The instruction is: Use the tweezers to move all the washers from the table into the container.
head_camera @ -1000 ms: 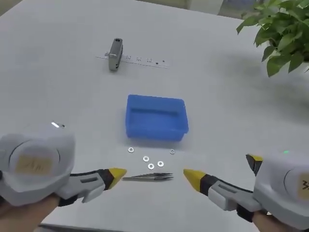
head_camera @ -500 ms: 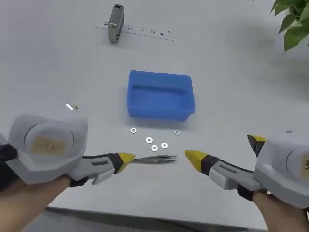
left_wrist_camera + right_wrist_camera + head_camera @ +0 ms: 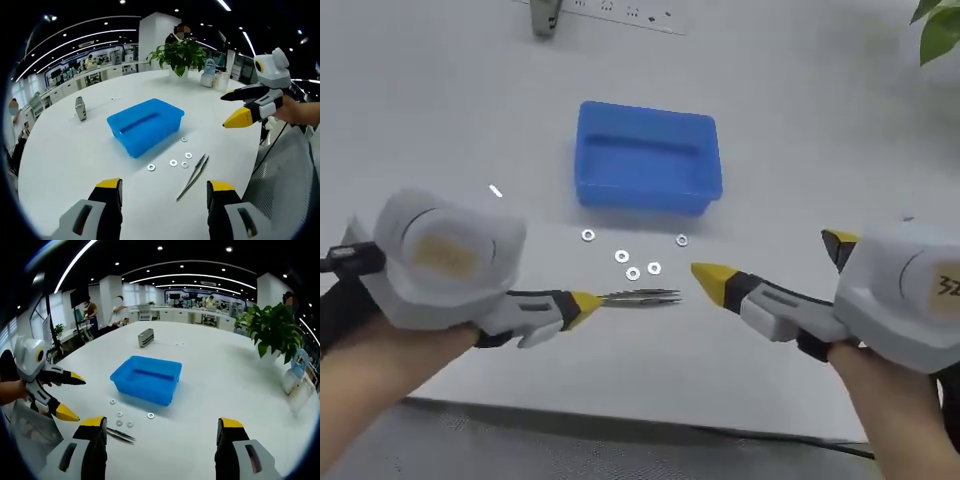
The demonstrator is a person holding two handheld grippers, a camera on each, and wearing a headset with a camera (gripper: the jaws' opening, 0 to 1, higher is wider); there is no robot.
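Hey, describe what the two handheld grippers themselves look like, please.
Both the left gripper and right gripper have rounded pale grey housings and grey-and-black jaws with yellow tips. The left carries a round yellowish label; the right shows black digits beginning 32.

Bright ceiling strips [image 3: 190, 276] are lighting the white worktop [image 3: 800, 110] evenly (soft shadows), fisheye edges bending.

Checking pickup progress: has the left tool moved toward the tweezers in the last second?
Yes. The left tool has closed rightward on the tweezers; its tip now overlaps their end.
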